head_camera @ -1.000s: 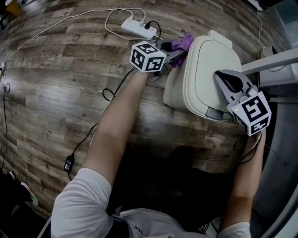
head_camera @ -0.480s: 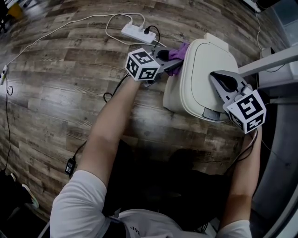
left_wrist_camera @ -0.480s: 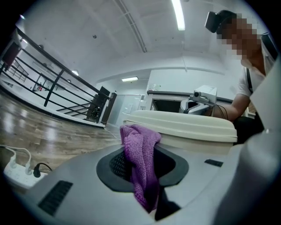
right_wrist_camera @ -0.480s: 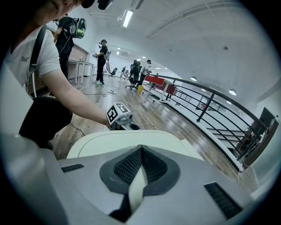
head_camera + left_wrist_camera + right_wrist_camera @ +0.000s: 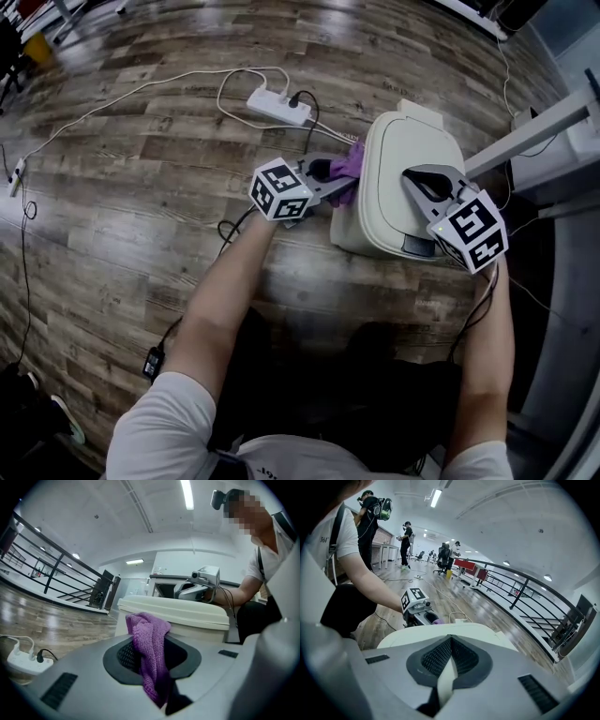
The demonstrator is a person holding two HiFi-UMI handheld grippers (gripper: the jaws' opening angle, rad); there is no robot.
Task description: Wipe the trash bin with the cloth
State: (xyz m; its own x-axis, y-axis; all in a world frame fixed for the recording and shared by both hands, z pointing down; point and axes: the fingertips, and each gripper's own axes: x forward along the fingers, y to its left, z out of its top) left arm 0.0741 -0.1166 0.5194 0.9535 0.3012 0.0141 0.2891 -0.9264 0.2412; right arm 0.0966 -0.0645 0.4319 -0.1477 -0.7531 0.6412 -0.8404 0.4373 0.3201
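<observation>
The cream trash bin (image 5: 398, 155) stands on the wood floor; its lid (image 5: 417, 637) fills the right gripper view. My left gripper (image 5: 343, 180) is shut on a purple cloth (image 5: 347, 165) and holds it level against the bin's left side wall, about halfway along. In the left gripper view the cloth (image 5: 149, 644) hangs between the jaws of the left gripper (image 5: 151, 641), with the bin (image 5: 187, 618) just beyond. My right gripper (image 5: 424, 181) is shut with nothing in it and points down over the lid. From the right gripper (image 5: 450, 641) the left gripper (image 5: 423, 616) and cloth (image 5: 438, 621) show past the lid's edge.
A white power strip (image 5: 277, 106) with cables lies on the floor behind the bin. A black adapter (image 5: 152, 364) lies at the lower left. A white table frame (image 5: 525, 136) stands close on the bin's right. Several people (image 5: 407, 538) stand far off by desks.
My left gripper has slid the cloth along the bin's left side, from the far corner toward the near end. The right gripper has stayed over the lid.
</observation>
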